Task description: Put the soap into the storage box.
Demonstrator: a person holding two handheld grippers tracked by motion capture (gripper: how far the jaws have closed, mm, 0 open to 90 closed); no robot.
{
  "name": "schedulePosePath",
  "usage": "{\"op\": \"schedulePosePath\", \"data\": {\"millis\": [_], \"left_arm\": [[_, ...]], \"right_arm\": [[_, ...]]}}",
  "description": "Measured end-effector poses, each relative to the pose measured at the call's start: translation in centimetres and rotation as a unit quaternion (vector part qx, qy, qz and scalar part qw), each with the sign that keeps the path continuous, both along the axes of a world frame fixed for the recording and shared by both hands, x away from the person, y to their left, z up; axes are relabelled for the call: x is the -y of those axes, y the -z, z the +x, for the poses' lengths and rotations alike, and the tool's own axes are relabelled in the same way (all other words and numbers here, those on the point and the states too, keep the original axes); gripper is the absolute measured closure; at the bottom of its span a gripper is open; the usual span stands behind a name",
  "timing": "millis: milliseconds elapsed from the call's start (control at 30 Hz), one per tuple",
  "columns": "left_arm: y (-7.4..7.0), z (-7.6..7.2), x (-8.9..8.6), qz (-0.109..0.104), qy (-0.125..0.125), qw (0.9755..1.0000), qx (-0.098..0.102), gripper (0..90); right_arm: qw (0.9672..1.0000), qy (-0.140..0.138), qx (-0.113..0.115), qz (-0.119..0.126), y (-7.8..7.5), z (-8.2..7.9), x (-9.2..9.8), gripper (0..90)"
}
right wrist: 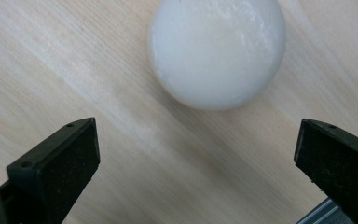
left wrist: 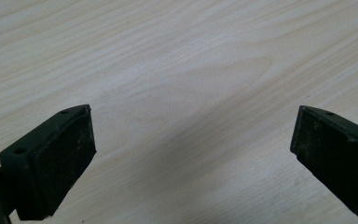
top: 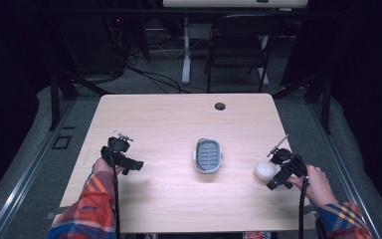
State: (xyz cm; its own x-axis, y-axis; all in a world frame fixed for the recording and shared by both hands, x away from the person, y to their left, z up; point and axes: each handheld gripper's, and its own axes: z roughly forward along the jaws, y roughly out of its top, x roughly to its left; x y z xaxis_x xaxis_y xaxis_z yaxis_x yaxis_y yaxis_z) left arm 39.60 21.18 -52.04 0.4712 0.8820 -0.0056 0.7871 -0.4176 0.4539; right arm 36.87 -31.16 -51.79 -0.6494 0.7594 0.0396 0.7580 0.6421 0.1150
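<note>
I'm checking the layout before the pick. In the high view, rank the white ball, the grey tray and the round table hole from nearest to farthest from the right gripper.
1. White round ball, just left of the right gripper.
2. Grey slotted oval tray, table centre.
3. Dark round hole, near the far edge.

A pale wooden table (cable hole near the far edge) carries a grey tray and white ball.

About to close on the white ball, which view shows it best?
The right gripper view: the white ball sits large and sharp just ahead of the open jaws, on bare wood. The high view shows it small, beside the right gripper.
</note>
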Motion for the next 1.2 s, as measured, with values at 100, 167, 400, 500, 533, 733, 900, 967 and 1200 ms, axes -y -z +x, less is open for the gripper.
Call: {"op": "schedulePosePath", "data": {"millis": [100,167,400,500,533,733,900,967,1200], "left_arm": [[0.0,0.0,0.0,0.0,0.0,1.0,0.0,0.0],[0.0,0.0,0.0,0.0,0.001,1.0,0.0,0.0],[0.0,0.0,0.1,0.001,0.003,1.0,-0.001,0.0],[0.0,0.0,0.1,0.001,0.003,1.0,-0.001,0.0],[0.1,0.0,0.1,0.0,0.003,1.0,-0.002,0.0],[0.1,0.0,0.1,0.0,0.004,1.0,-0.001,0.0],[0.1,0.0,0.1,-0.001,0.004,1.0,-0.002,0.0],[0.0,0.0,0.1,0.0,0.005,1.0,-0.002,0.0],[0.0,0.0,0.1,0.001,0.005,1.0,-0.002,0.0]], "right_arm": [[0.9989,0.029,0.018,0.033,0.5,0.4,-0.6,0.0],[1.0,0.004,0.0,0.008,0.1,1.0,-0.8,0.0],[0.9993,0.021,0.015,0.027,0.4,1.8,-1.6,0.0],[1.0,0.002,-0.003,0.006,0.2,2.7,-2.1,0.0],[1.0,-0.006,-0.007,-0.001,0.3,2.9,-2.2,0.0],[0.9999,0.005,-0.006,0.012,1.1,3.4,-3.0,0.0],[0.9999,0.004,-0.013,0.006,1.3,3.8,-3.3,8.5],[0.9998,-0.008,-0.018,-0.01,1.0,4.1,-3.3,12.3],[0.9997,-0.006,-0.019,-0.011,1.0,4.4,-3.4,15.5]]}}
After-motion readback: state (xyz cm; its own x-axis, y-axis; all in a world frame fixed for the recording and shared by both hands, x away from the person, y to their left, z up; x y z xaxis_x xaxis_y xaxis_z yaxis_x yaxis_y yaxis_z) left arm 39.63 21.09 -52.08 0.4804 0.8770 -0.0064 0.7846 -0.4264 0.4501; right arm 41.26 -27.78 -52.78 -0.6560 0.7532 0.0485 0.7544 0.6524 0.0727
